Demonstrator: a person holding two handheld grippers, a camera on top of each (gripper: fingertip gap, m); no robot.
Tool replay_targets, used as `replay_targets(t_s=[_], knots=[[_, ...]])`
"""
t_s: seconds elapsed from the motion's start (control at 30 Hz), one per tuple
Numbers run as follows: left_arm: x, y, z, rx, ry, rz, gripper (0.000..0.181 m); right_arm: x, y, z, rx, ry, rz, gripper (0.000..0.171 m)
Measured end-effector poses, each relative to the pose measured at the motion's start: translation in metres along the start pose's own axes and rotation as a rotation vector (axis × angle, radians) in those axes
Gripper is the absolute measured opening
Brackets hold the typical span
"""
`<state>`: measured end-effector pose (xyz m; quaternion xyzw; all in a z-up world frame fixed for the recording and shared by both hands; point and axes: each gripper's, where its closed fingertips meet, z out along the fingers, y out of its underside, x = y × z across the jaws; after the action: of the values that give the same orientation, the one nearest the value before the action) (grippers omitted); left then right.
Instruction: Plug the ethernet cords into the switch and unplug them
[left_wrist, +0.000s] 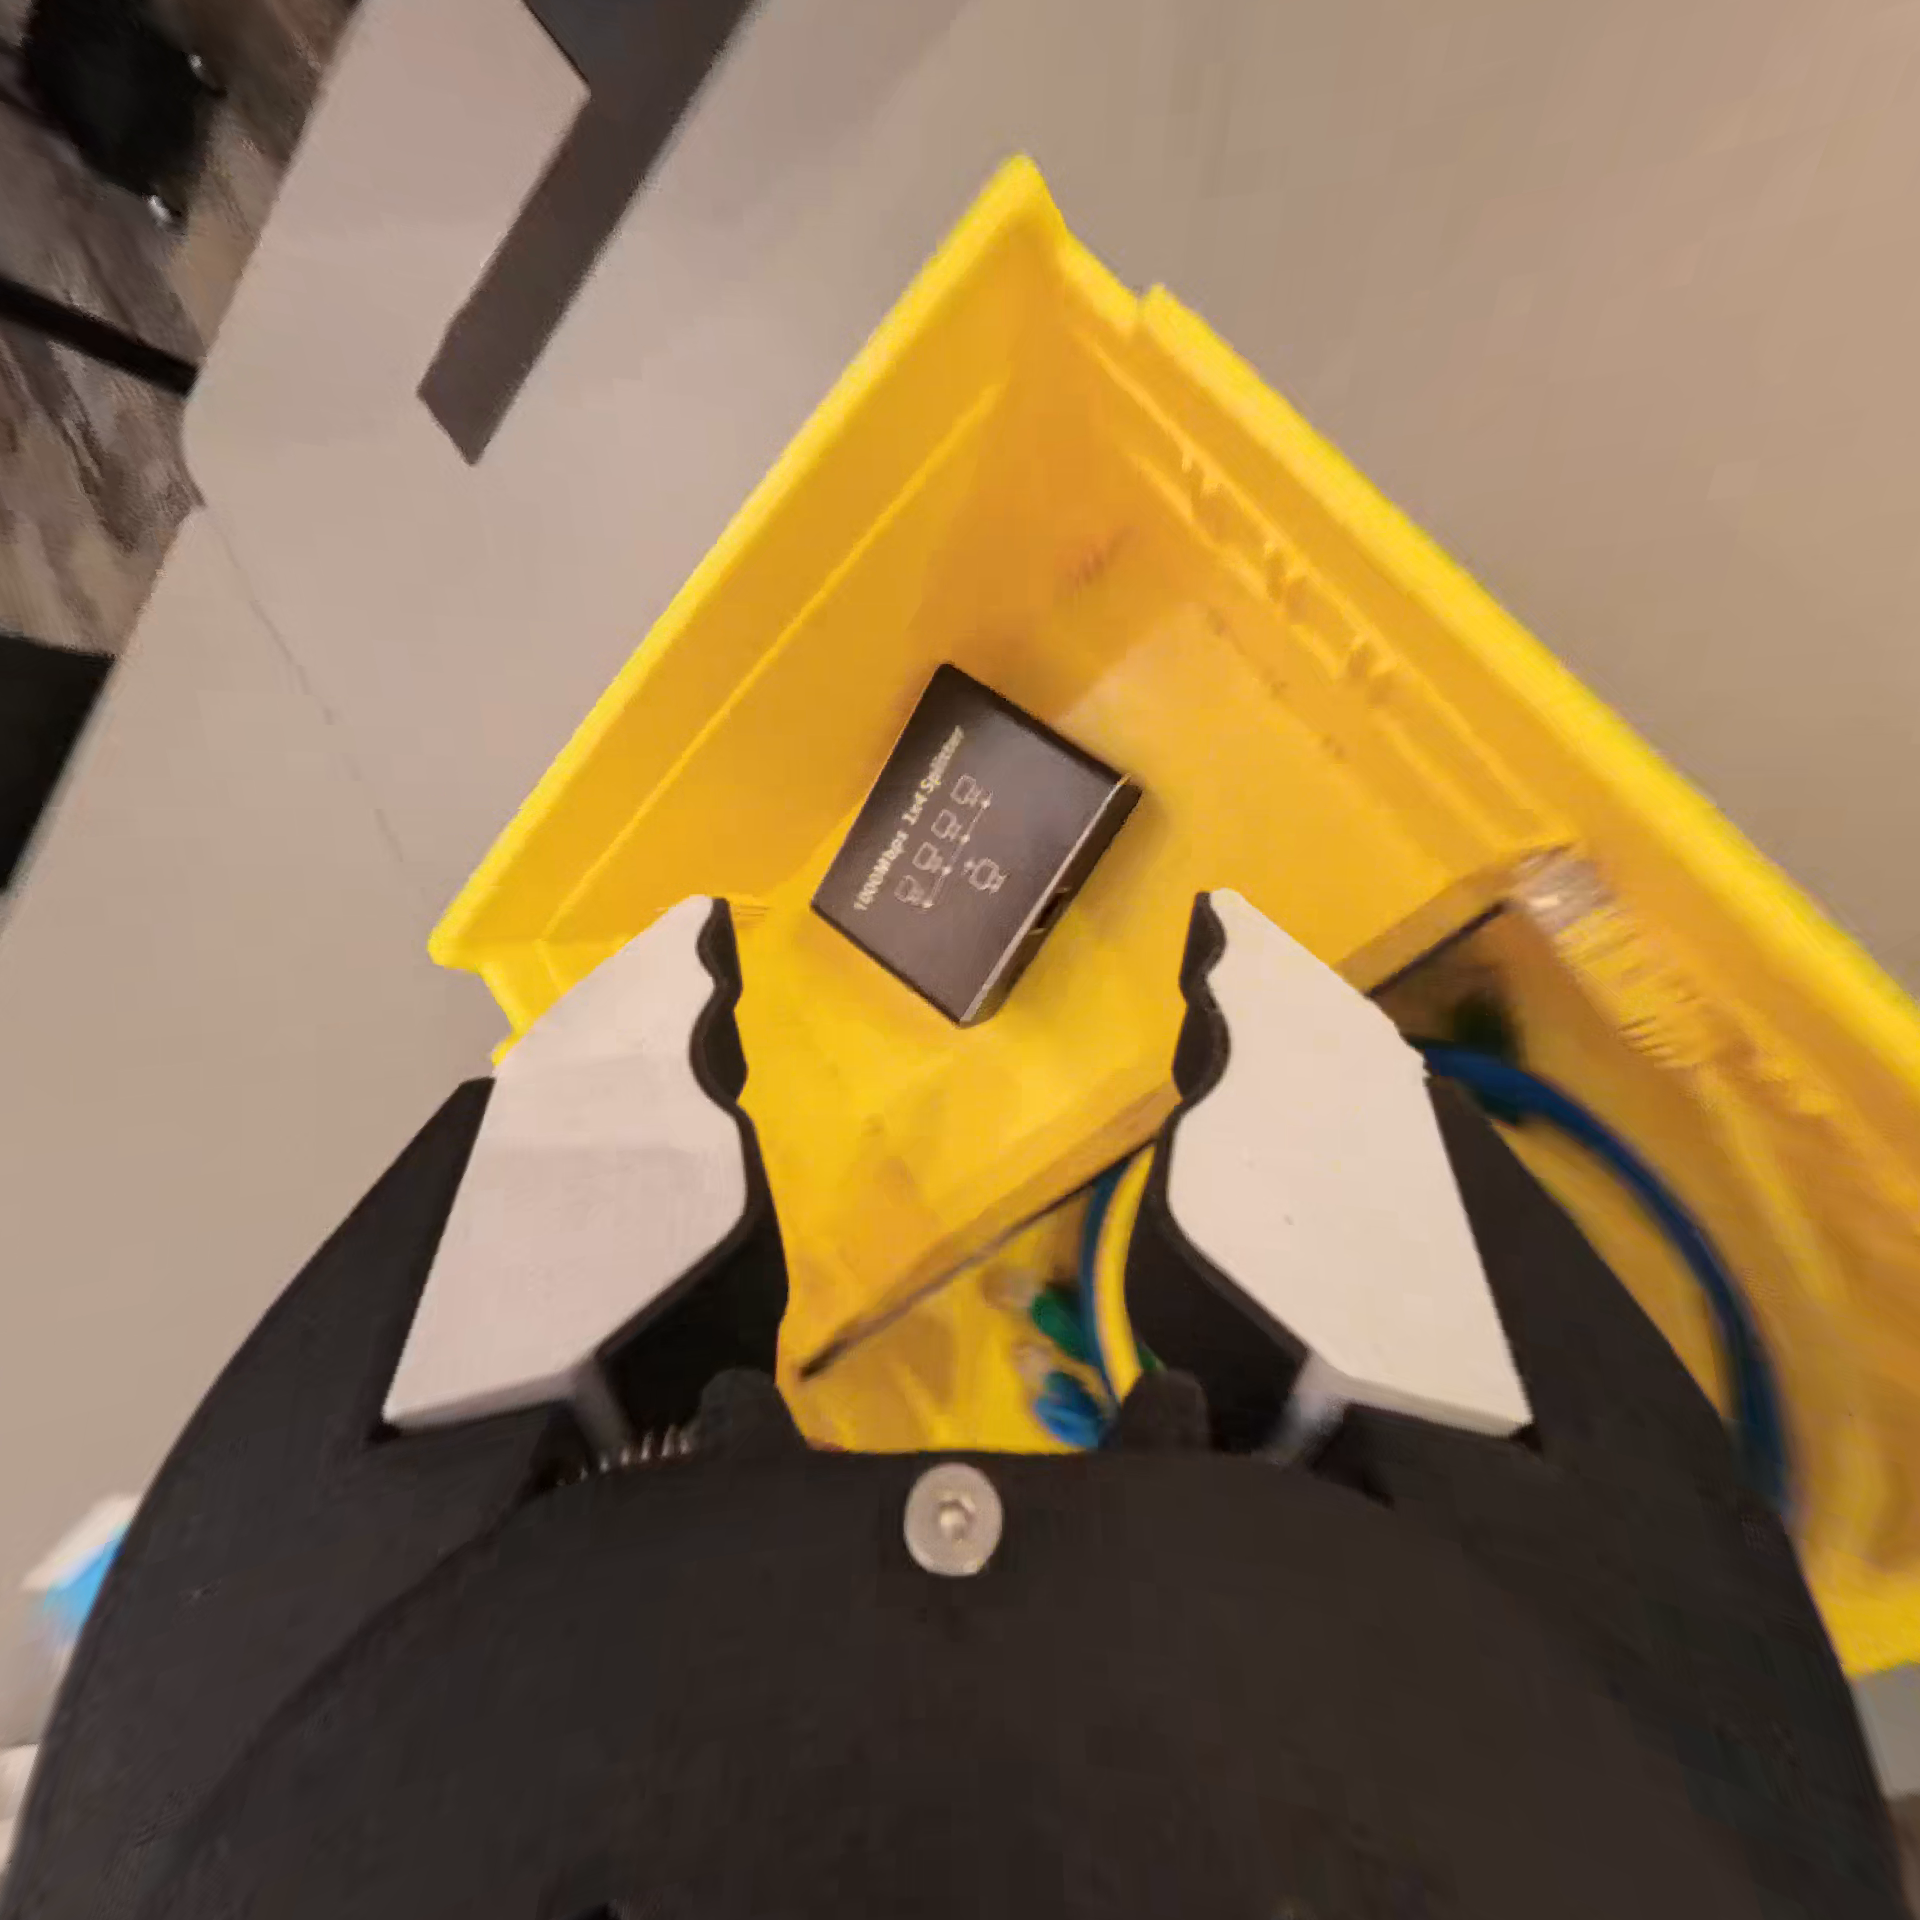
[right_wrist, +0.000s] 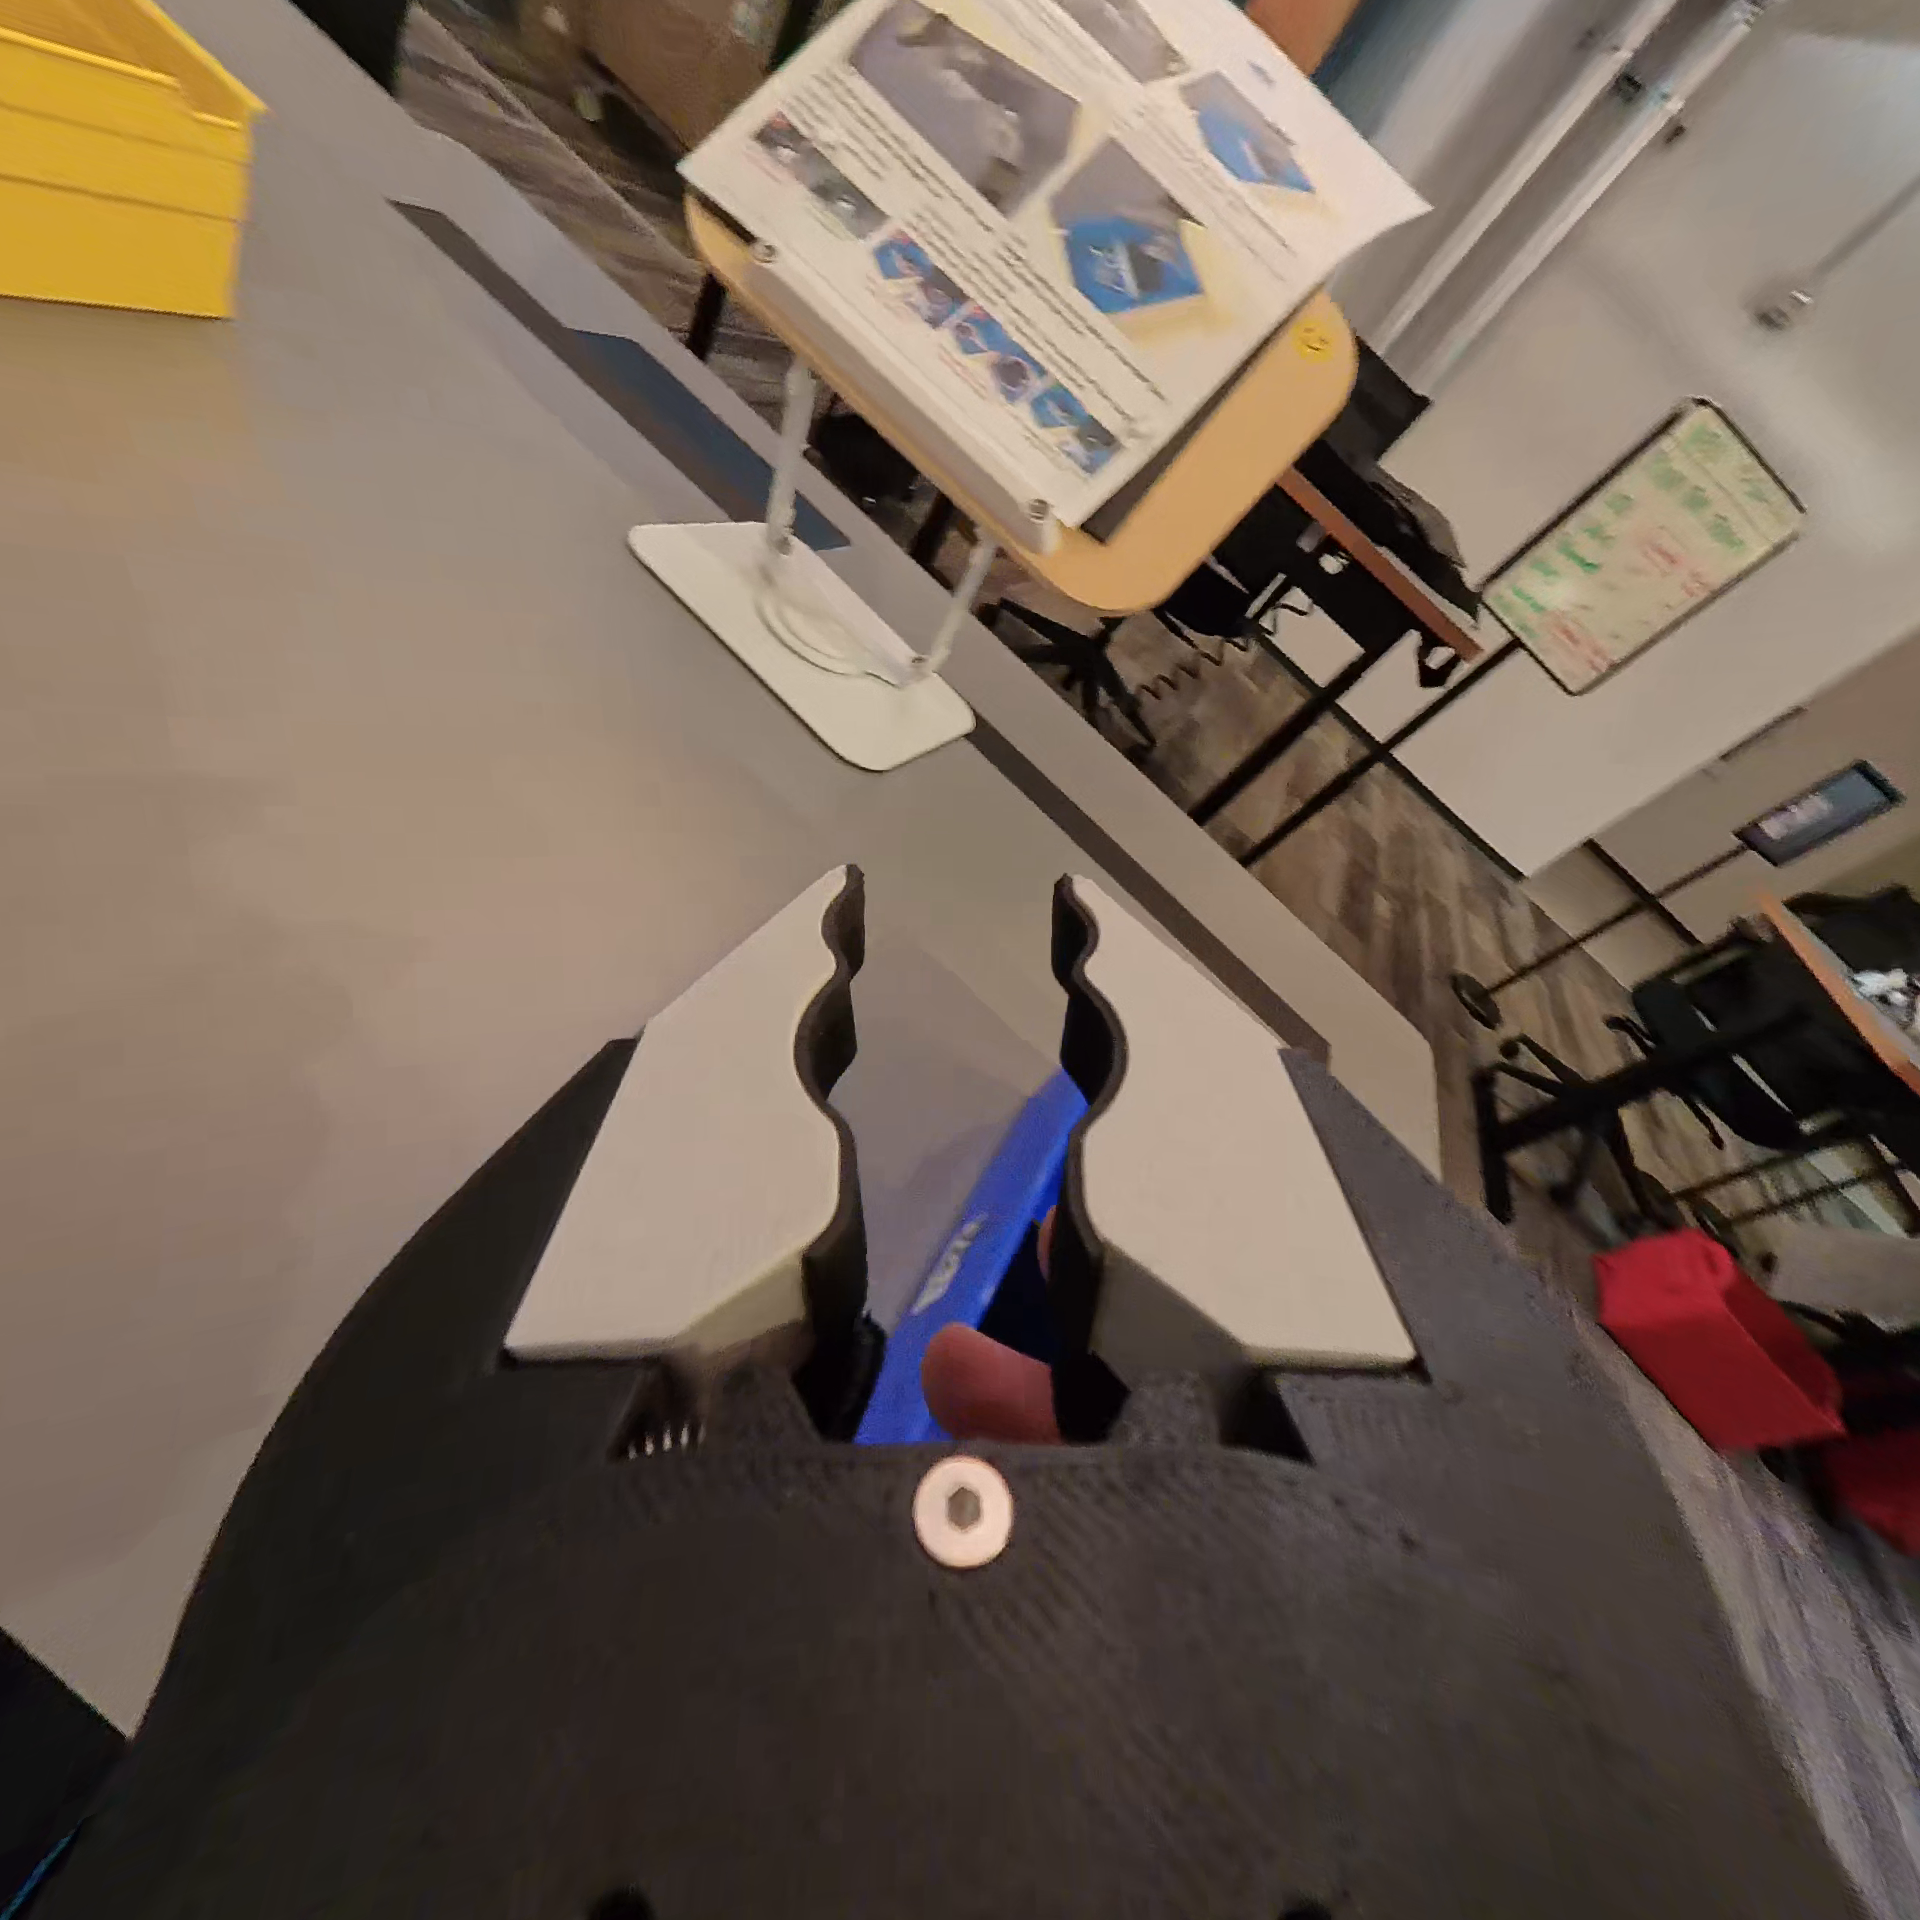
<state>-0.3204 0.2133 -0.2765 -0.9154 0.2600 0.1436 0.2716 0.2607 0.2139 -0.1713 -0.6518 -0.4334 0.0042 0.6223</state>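
A small black switch (left_wrist: 971, 844) lies in a yellow plastic bin (left_wrist: 831, 644) on the grey table. My left gripper (left_wrist: 961, 914) is open and empty, its fingertips just short of the switch on either side. Blue and yellow ethernet cords (left_wrist: 1621, 1153) with green and blue plugs (left_wrist: 1060, 1340) lie in the bin's lower compartment, partly hidden behind my right finger. My right gripper (right_wrist: 956, 888) is open and empty above the table, away from the bin, whose corner (right_wrist: 114, 197) shows at top left in the right wrist view.
A white stand (right_wrist: 800, 644) holding a printed sheet (right_wrist: 1039, 239) stands near the table's far edge. A blue object and a person's fingers (right_wrist: 987, 1382) show under my right gripper. Chairs, tables, a whiteboard (right_wrist: 1642, 540) and a red bag (right_wrist: 1704, 1340) are beyond the table. Tip to tip, the grippers are about 60 centimetres apart. My left gripper's tips are some 9 centimetres from the small black switch (left_wrist: 971, 844).
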Motion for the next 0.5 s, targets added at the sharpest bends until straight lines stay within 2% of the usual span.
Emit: replay_targets(t_s=[0.1,0.17,0.3,0.5], knots=[[0.001,0.006,0.027,-0.101,0.049,0.212,0.080,-0.018,0.000,0.006,0.006,-0.046,-0.025,0.033],[-0.001,0.014,0.043,-0.181,0.081,0.286,0.080,-0.025,0.002,0.008,0.004,-0.062,-0.028,0.031],[0.004,0.019,0.063,-0.253,0.187,0.297,0.078,-0.036,0.004,0.009,0.007,-0.097,-0.022,0.029],[-0.001,0.036,0.083,-0.373,0.219,0.346,0.072,-0.050,0.003,0.015,0.014,-0.145,-0.034,0.026]])
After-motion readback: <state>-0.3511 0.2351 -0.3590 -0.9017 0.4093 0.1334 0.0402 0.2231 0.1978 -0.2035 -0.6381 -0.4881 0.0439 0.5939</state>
